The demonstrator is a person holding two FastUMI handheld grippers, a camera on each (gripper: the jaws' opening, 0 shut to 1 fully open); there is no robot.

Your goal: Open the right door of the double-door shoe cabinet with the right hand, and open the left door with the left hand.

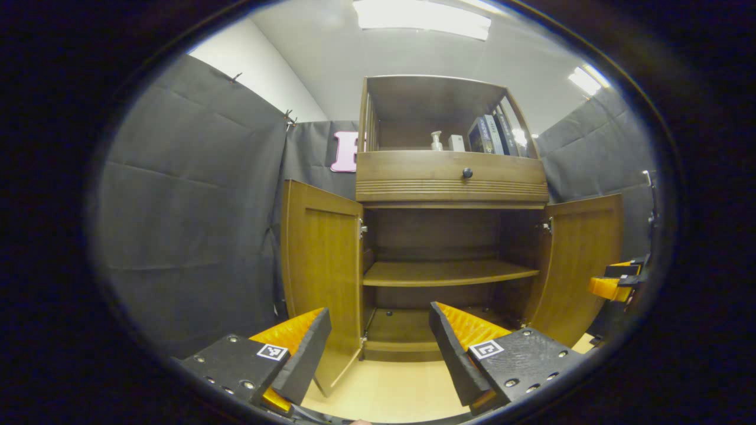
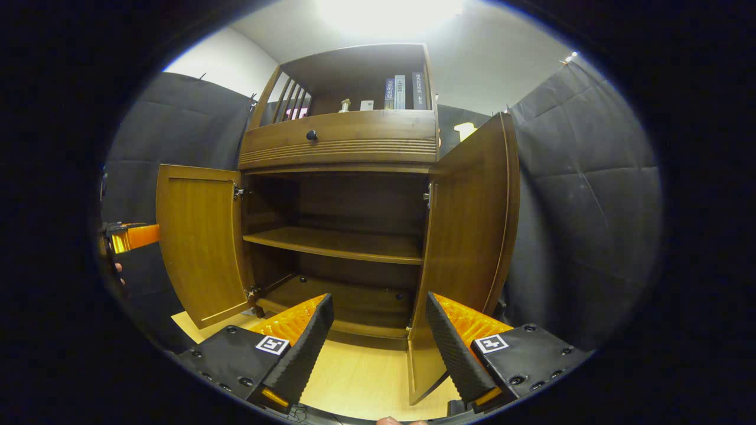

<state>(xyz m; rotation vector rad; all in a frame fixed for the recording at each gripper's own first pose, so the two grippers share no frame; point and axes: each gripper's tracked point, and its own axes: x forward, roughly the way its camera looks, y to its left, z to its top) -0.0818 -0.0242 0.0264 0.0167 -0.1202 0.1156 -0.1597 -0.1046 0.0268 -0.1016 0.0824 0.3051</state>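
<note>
Shoe cabinet (image 1: 452,177) doors both swung wide: left door (image 1: 322,265), right door (image 2: 472,236); left gripper (image 1: 378,345) spread, empty; right gripper (image 2: 378,339) likewise spread, empty.

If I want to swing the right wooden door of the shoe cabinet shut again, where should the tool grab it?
Grip the free vertical edge of the open brown wooden right door, about mid-height, coming from the front. The door stands swung out on hinges at the brown wooden cabinet, so that thin edge faces the open right tool and would likely fit between its fingers.
</note>
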